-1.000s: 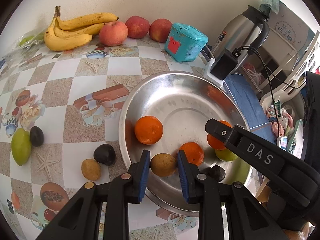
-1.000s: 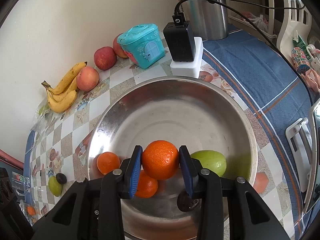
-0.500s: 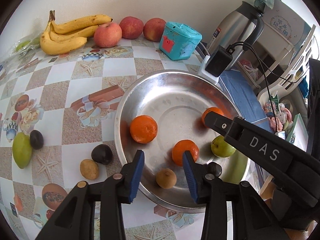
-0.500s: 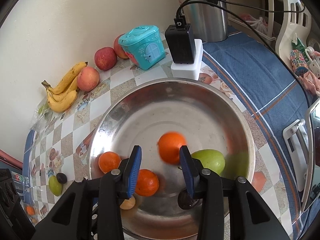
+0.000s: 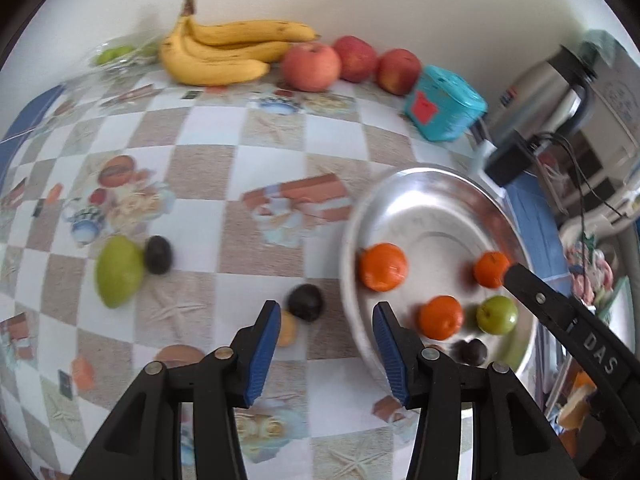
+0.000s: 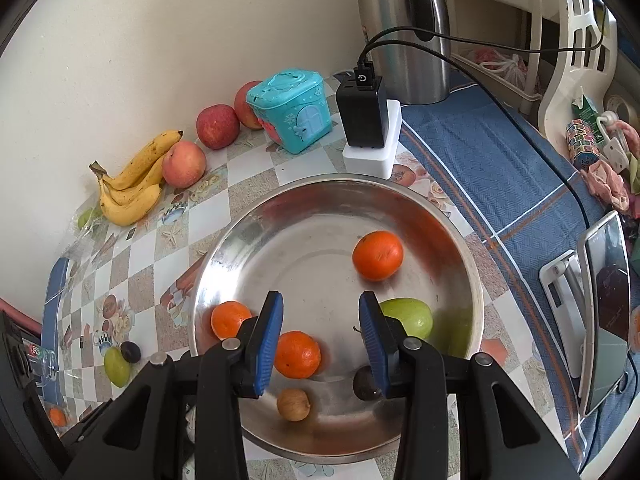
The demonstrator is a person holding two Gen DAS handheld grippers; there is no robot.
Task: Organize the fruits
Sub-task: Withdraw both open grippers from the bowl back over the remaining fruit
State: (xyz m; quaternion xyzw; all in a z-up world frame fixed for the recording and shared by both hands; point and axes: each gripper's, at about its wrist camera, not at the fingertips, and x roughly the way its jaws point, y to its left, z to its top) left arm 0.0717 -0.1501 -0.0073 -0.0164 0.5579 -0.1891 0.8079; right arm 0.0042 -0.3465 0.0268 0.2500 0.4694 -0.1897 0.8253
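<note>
The fruits are lying in two groups: some are sitting in the metal bowl [image 6: 460, 248], and others are waiting loose on the tabletop [image 5: 200, 168]. In the right wrist view the bowl is holding three oranges, one at upper right [image 6: 377, 255] and two at lower left, a green fruit [image 6: 412, 316], a small brown fruit [image 6: 294, 404] and a dark plum partly hidden behind the right jaw. In the left wrist view a dark plum [image 5: 306, 302] and a small tan fruit [image 5: 289, 328] are lying just left of the bowl's rim, with a green mango [image 5: 118, 271] touching another dark plum [image 5: 158, 254] farther left. These loose pieces are looking light, round and smooth, so they are likely to roll or slip; the plums are probably soft-skinned, and gripping across the widest middle with gentle pressure seems wisest. The left gripper [image 5: 324, 334] is empty and its jaws are opening, pointing down at the tabletop with the plum sitting just above the gap and the tan fruit half hidden behind the left jaw. The right gripper [image 6: 320, 340] is hovering over the bowl with its jaws apart and nothing between them, an orange [image 6: 298, 354] showing below the left jaw.
</note>
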